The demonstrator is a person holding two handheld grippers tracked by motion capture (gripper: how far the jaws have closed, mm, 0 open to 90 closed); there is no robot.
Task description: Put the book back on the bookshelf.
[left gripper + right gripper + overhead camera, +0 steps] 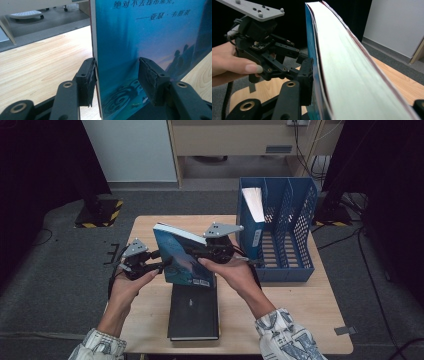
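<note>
While 2 grippers, left (162, 266) and right (196, 253), pinch 1 blue book (182, 256), 1 black book (194, 311) lies below.

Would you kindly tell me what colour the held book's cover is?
Blue-teal, seen best in the left gripper view: book.

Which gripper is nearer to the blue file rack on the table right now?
Right. The right gripper holds the blue book just beside the blue file rack; the left gripper is at the book's far side, farther away.
</note>
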